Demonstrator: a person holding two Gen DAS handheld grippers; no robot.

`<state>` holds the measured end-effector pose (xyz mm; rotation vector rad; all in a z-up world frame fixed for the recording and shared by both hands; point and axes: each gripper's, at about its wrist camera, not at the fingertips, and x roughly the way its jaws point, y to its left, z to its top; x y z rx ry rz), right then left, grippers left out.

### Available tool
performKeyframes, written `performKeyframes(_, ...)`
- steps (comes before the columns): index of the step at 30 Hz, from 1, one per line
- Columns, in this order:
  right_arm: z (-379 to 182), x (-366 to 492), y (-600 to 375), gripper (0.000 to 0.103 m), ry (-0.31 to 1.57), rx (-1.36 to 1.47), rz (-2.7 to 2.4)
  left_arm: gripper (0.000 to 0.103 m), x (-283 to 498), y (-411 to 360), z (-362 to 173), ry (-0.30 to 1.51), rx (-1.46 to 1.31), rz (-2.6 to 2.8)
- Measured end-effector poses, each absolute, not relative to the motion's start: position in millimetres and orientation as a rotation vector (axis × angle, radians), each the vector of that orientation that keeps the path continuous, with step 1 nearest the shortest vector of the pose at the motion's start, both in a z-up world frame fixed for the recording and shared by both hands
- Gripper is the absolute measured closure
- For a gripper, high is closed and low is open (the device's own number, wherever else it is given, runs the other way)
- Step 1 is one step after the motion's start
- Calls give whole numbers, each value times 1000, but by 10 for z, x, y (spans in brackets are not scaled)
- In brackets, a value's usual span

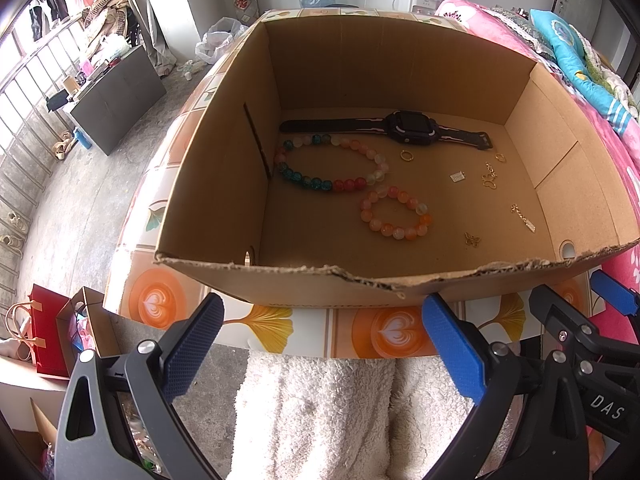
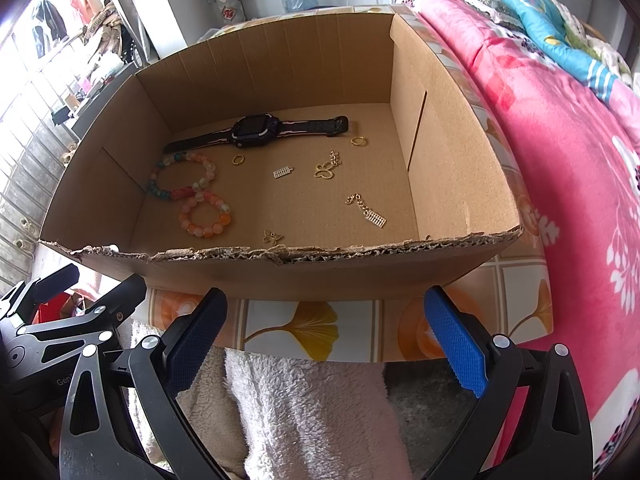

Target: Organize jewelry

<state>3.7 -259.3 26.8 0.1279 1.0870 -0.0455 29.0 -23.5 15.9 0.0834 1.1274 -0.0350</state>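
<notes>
An open cardboard box [image 1: 224,184] [image 2: 452,168] stands on a patterned table. Inside lie a black watch [image 1: 412,127] [image 2: 256,130], a large multicolour bead bracelet [image 1: 332,162] [image 2: 182,176], a small orange bead bracelet [image 1: 396,214] [image 2: 206,214], gold rings [image 1: 406,155] [image 2: 359,141], a butterfly pendant with chain [image 2: 326,169], a chain with a plate [image 2: 368,210], a small butterfly charm [image 2: 273,237] and a small rectangular charm [image 2: 282,172]. My left gripper [image 1: 324,348] and right gripper [image 2: 332,344] are both open and empty, side by side before the box's near wall.
The table top [image 1: 380,332] has an orange and yellow leaf pattern. A pink floral blanket [image 2: 580,160] lies to the right. White fleece clothing [image 2: 312,420] is below the grippers. A red bag [image 1: 48,332] and a grey cabinet [image 1: 120,100] stand on the floor at left.
</notes>
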Motion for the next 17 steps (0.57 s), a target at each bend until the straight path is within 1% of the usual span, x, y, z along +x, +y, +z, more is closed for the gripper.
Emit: performKeyframes(17,274,42,-2577,8,1087,128,-45,6,293,-237,159,1128,83,-35)
